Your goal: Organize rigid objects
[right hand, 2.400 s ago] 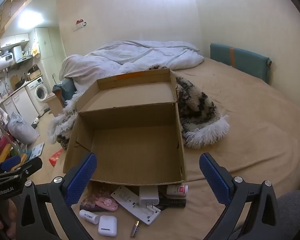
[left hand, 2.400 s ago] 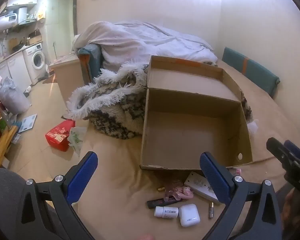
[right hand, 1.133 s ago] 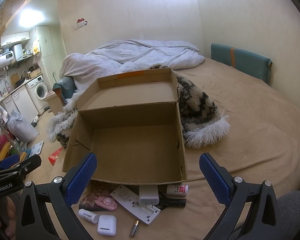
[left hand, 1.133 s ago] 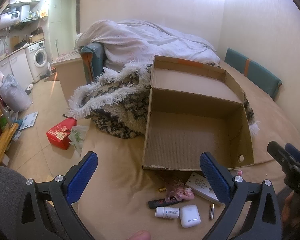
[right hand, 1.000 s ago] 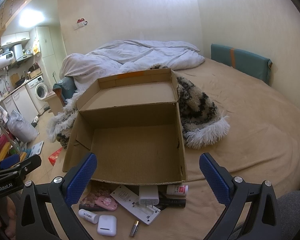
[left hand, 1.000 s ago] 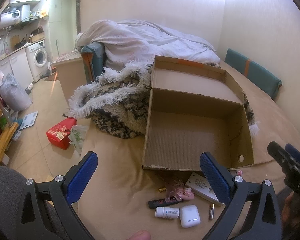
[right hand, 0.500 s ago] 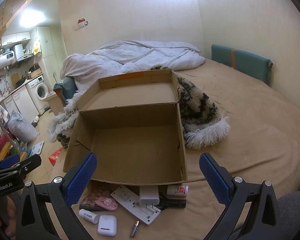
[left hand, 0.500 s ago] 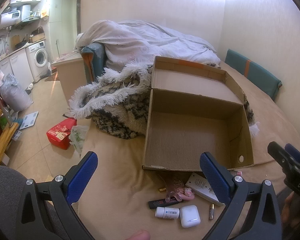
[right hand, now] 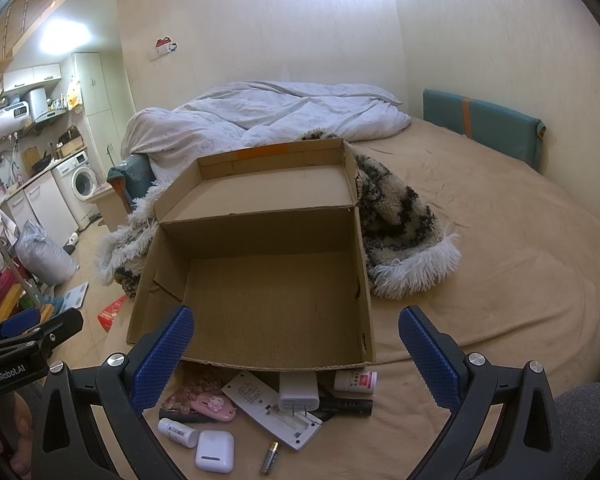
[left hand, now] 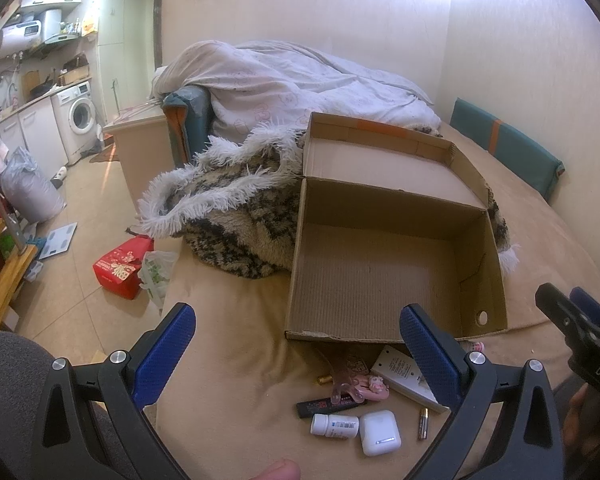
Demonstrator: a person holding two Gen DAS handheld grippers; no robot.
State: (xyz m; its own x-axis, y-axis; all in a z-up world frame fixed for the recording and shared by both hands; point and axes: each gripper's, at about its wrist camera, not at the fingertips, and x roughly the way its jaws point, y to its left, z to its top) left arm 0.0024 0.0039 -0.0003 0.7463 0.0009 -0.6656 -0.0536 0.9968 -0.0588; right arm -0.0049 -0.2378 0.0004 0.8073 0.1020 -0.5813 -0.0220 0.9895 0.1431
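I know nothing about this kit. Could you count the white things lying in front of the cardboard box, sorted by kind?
Bottles: 2
Earbud case: 1
Remote: 1
Charger plug: 1
Total: 5

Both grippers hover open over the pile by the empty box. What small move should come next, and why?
Probably lower the right gripper onto the white earbud case: it lies apart from the clutter, nothing on it, and the cardboard box beyond is empty.
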